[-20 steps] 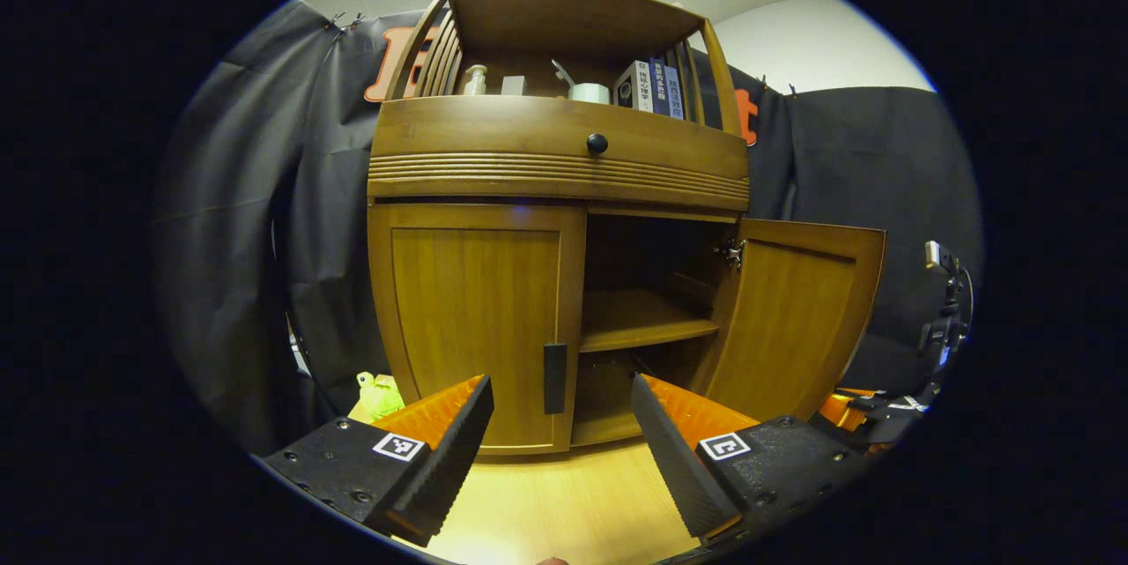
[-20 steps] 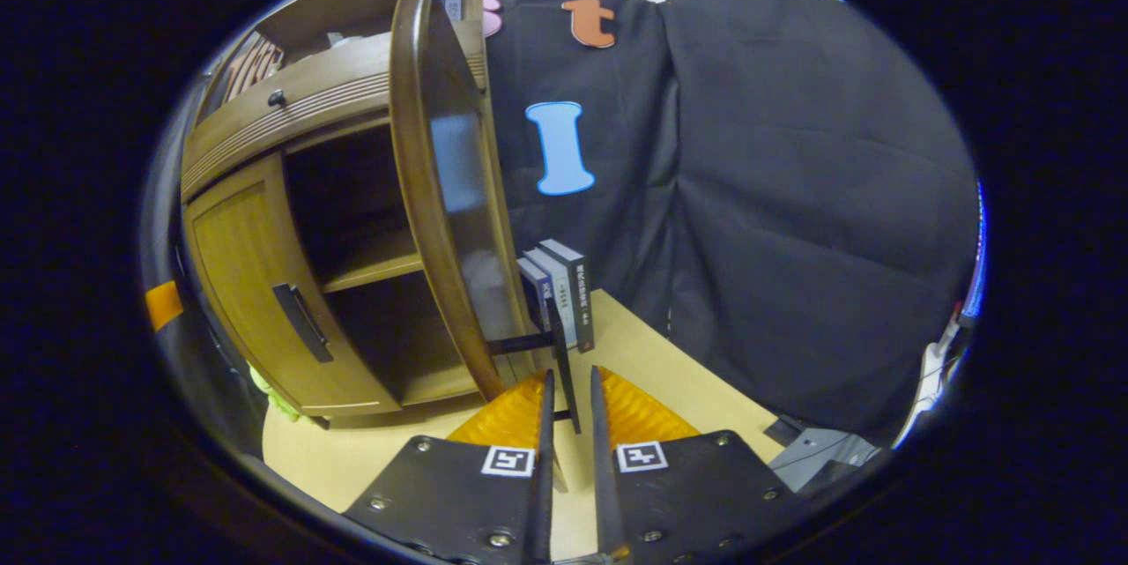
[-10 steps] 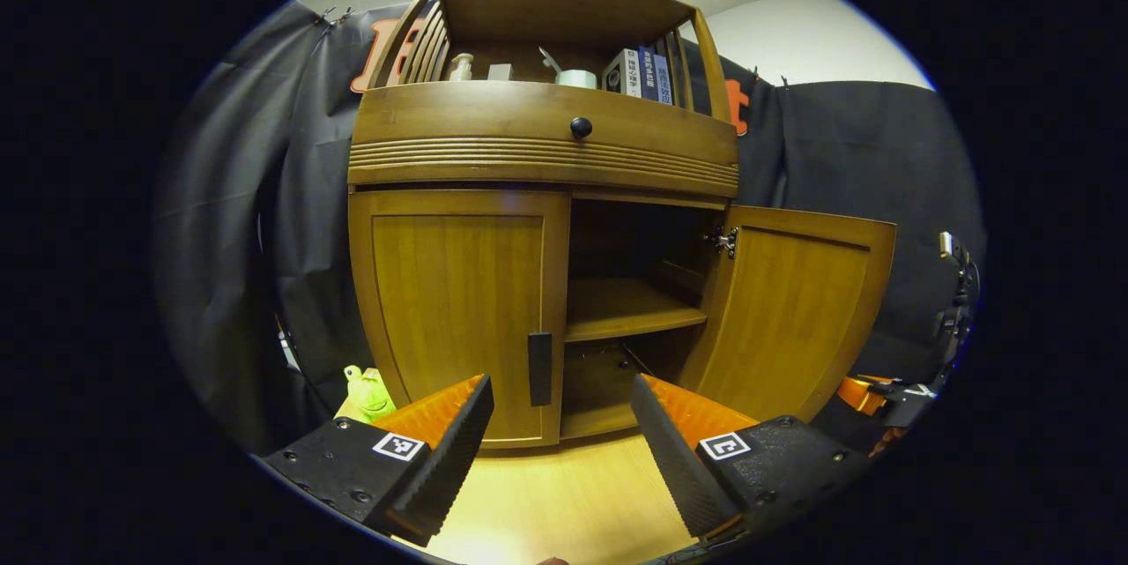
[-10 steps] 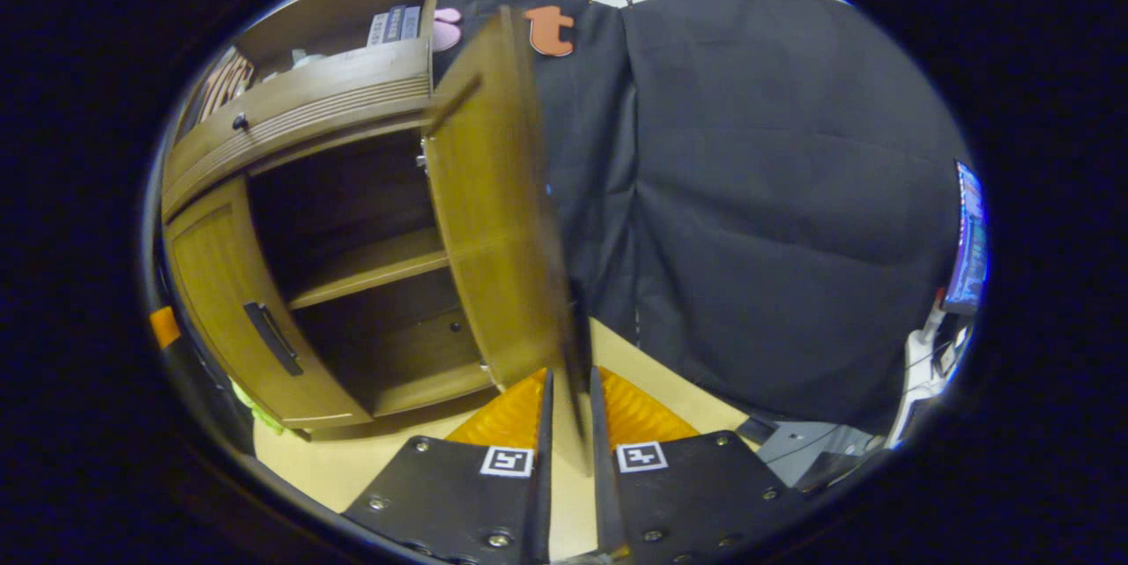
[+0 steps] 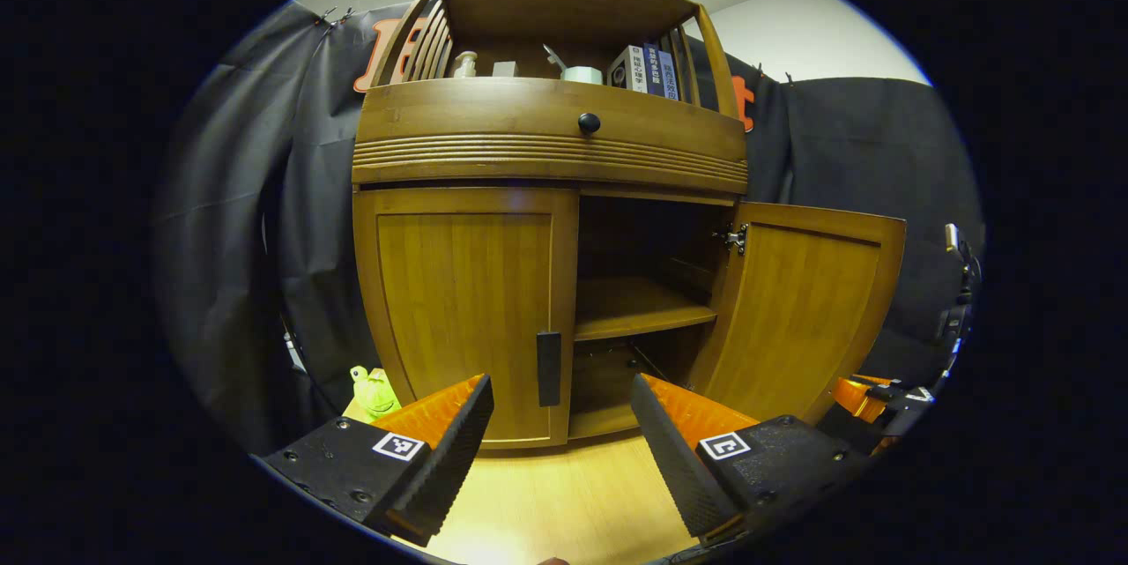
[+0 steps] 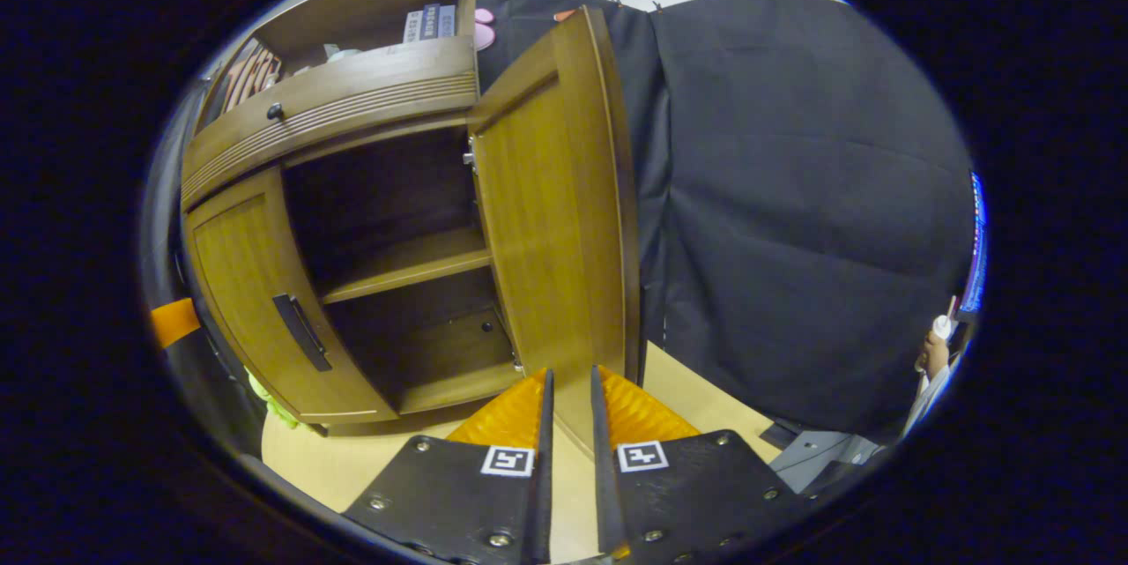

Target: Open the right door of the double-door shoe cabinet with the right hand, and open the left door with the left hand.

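Left gripper [image 5: 561, 389] is hovering low before the cabinet [image 5: 546, 159] with its fingers spread wide, gripping nothing; the left door [image 5: 463, 309] is sitting shut between and beyond them, its dark handle [image 5: 548, 368] standing just above the gap and nearer the left finger; wooden floor [image 5: 564, 494] is lying bare under the fingers, so room is showing between the tips and the door face.

Right gripper [image 6: 568, 384] is holding its fingers nearly together, a thin slot between them; the lower edge of the right door [image 6: 555, 212] is running down into that slot, though whether both pads are pressing on it I cannot tell; the door is standing swung wide, its free edge close to the black cloth [image 6: 793, 195] behind.

Left gripper view is giving the cabinet front on: the drawer knob [image 5: 589, 122], books [image 5: 648, 70] and a tape roll [image 5: 582, 74] on the top shelf, a green toy [image 5: 374, 389] on the floor by the left corner, and the other gripper's orange finger at the right door's [image 5: 806, 309] foot; right gripper view is looking from the side instead, showing the inner shelf [image 6: 410, 263] and the floor strip between door edge and cloth.
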Tool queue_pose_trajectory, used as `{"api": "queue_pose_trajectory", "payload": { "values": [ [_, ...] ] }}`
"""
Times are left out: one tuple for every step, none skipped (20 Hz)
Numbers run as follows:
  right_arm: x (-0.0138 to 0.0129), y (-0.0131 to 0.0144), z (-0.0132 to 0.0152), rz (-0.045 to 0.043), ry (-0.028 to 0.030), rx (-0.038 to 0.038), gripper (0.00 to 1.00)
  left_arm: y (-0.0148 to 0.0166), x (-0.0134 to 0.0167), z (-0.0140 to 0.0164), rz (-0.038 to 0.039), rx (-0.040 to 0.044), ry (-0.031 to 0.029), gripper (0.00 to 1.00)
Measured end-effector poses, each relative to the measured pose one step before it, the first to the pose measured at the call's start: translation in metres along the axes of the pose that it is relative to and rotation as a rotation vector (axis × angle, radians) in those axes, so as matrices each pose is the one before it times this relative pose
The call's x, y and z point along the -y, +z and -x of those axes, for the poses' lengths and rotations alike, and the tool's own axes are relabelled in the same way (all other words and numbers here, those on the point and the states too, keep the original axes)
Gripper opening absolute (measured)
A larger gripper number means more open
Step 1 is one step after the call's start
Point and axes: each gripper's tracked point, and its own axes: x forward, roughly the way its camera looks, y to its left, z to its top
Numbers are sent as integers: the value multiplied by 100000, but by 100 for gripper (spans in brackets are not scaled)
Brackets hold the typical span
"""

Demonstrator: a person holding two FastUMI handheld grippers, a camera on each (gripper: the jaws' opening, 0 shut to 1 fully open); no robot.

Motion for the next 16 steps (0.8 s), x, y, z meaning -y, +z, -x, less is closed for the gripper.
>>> {"api": "queue_pose_trajectory", "payload": {
  "values": [
    [-267, 386, 101, 552, 492, 1110, 21, -38, -205, -33, 117, 162, 619, 98],
    [-470, 549, 36, 838, 504, 1207, 20, -8, -333, -180, 211, 93, 643, 95],
    [-182, 525, 116, 1141, 325, 1327, 20, -77, -253, -127, 238, 39, 441, 96],
    [-308, 667, 105, 1353, 111, 1589, 20, -86, -212, -226, 352, -77, 182, 95],
    [-138, 633, 208, 1354, 102, 1710, 20, -100, -160, -281, 363, -128, 81, 98],
    [-276, 661, 269, 1232, 62, 1513, 21, 64, -286, -321, 381, 144, 114, 96],
    [-155, 373, 468, 987, 34, 1620, 21, -15, -273, -340, 180, 151, 60, 95],
    [-180, 561, 331, 710, 136, 1515, 20, 65, -264, -346, -100, 71, 33, 98],
    [-160, 493, 447, 376, 192, 1686, 20, 46, -273, -447, -649, -100, 379, 98],
    [-197, 571, 358, 190, 12, 1705, 21, 89, -276, -410, -1046, 86, 463, 98],
    [44, 478, 374, 56, -146, 1640, 21, 71, -175, -513, -1311, 233, 259, 98],
    [-61, 556, 368, 37, -320, 1262, 21, 98, -17, -513, -815, 352, -57, 98],
    [130, 337, 424, -39, -189, 1099, 21, 62, 86, -584, -870, 322, -300, 98],
    [53, 498, 374, 185, -254, 1104, 21, 231, 145, -623, -953, 940, -628, 98],
    [266, 443, 384, 299, -512, 1175, 21, 221, 165, -742, -1052, 1026, -543, 98],
    [186, 577, 404, 404, -651, 1340, 21, 192, 118, -905, -1021, 878, -396, 98]
  ]
}}
